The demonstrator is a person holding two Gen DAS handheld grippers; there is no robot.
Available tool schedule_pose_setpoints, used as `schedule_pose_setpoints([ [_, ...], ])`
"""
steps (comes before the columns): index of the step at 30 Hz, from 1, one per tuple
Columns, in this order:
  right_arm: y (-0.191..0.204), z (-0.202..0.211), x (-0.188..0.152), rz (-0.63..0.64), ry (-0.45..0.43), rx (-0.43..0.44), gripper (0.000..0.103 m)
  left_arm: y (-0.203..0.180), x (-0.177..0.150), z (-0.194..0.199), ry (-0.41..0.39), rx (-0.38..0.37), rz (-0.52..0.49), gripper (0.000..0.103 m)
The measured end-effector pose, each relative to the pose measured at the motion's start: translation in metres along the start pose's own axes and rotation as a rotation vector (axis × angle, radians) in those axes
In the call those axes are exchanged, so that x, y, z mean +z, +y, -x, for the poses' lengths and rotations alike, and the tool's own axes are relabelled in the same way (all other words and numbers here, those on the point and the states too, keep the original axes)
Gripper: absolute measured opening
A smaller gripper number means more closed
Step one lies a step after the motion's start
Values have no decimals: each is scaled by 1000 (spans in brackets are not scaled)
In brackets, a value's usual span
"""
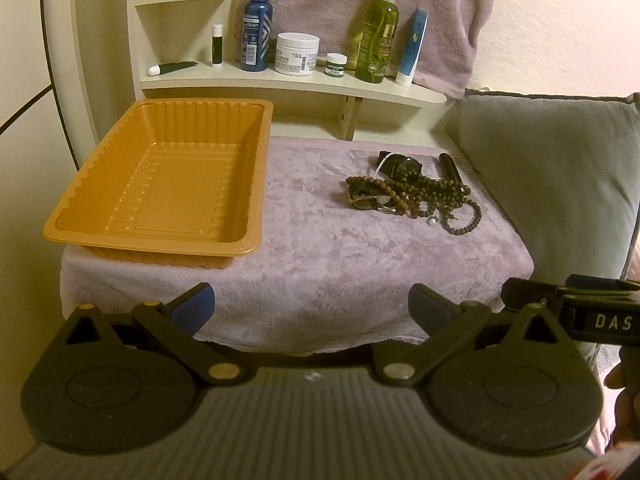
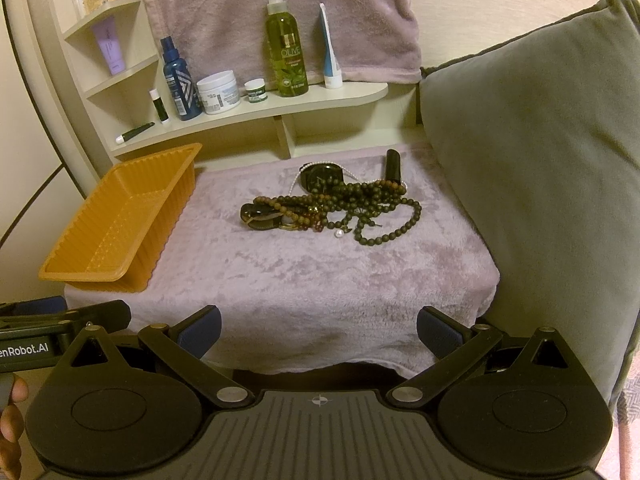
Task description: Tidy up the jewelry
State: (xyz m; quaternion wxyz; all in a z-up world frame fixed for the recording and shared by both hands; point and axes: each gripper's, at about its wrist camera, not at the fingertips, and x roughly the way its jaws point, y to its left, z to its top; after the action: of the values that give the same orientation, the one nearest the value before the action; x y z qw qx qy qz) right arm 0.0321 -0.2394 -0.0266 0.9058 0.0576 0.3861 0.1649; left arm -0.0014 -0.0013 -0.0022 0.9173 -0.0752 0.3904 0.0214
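On the towel (image 2: 304, 280) right of the empty tray (image 1: 160, 184) lies the bead pile (image 2: 344, 208), light, limp and tangled; pinch 1 loose outer strand. Left gripper (image 1: 312, 304) and right gripper (image 2: 318, 330) both hang spread.

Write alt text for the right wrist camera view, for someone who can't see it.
A tangled pile of bead bracelets and a black watch lies on a lilac towel, with an empty orange tray to its left. The open right gripper hangs at the towel's near edge, holding nothing.
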Motion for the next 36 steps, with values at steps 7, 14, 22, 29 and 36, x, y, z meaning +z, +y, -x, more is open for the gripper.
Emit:
schedule_pose_setpoints([
  [7,0,0,0,0,0,-1,103,-1,-1,1,0,-2,2,102],
  [14,-1,0,0,0,-1,-1,103,-1,0,1,-1,-2,2,102],
  [22,-2,0,1,0,-3,-2,103,-1,0,1,-2,-2,1,102],
  [29,-2,0,3,0,-4,-2,103,-1,2,1,-2,-5,3,102],
  [36,-3,2,6,0,-6,0,103,-2,4,2,-2,-5,4,102],
])
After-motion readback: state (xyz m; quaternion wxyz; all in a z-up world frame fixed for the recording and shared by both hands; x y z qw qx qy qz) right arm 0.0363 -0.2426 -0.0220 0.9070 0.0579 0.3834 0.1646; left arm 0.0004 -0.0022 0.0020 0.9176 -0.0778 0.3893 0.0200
